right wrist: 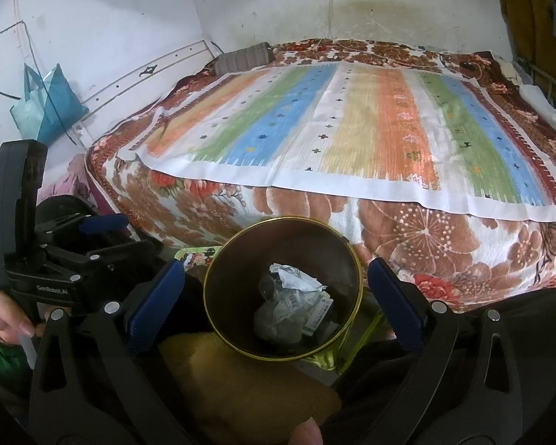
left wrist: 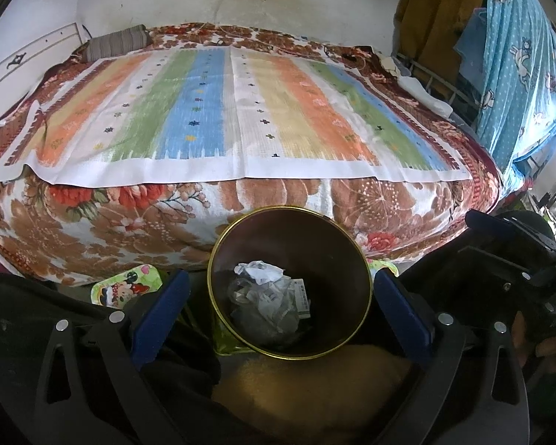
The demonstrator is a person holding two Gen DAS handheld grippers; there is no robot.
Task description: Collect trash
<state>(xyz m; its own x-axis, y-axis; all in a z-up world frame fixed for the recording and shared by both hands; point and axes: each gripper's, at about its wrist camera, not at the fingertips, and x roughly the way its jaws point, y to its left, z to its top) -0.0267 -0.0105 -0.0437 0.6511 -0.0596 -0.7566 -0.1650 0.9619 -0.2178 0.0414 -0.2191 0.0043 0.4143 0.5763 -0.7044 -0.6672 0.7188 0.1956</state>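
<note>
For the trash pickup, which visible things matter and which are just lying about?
Job:
bin
crumpled paper inside it
left gripper, open
right gripper, open

Lying about:
striped mat
floral blanket
pillow
teal bag
cartoon tray

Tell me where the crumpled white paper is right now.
The crumpled white paper lies inside the dark, gold-rimmed round bin, on top of other trash, low and central in both wrist views, just before the floral bed.
</note>
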